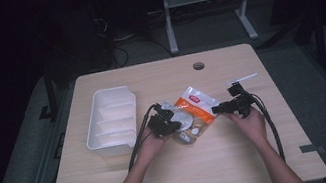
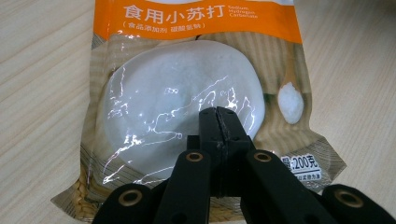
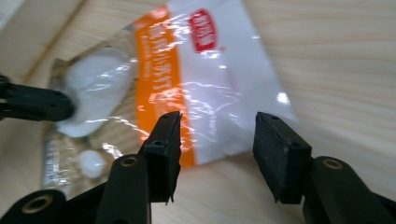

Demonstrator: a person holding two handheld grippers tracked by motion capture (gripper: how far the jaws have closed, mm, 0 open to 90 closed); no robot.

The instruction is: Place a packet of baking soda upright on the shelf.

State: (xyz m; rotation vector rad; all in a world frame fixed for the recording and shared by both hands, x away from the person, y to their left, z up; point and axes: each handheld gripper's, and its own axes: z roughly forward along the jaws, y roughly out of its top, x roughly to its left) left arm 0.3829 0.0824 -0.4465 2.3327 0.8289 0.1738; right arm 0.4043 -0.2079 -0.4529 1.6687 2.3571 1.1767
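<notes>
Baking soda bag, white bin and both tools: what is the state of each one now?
Baking soda bag: sealed, lying flat on the table.
White bin: upright, compartments look empty.
Left tool: shut, tips over the bag; grip on the film unclear.
Right tool: open, jaws either side of the bag's white edge, not gripping.

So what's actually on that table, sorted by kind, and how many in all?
Baking soda pouch, orange and white: 1
White divided bin: 1
Black handheld grippers: 2, the left gripper with jaws shut over the pouch and the right gripper with jaws open at the pouch's edge
Total: 4
</notes>
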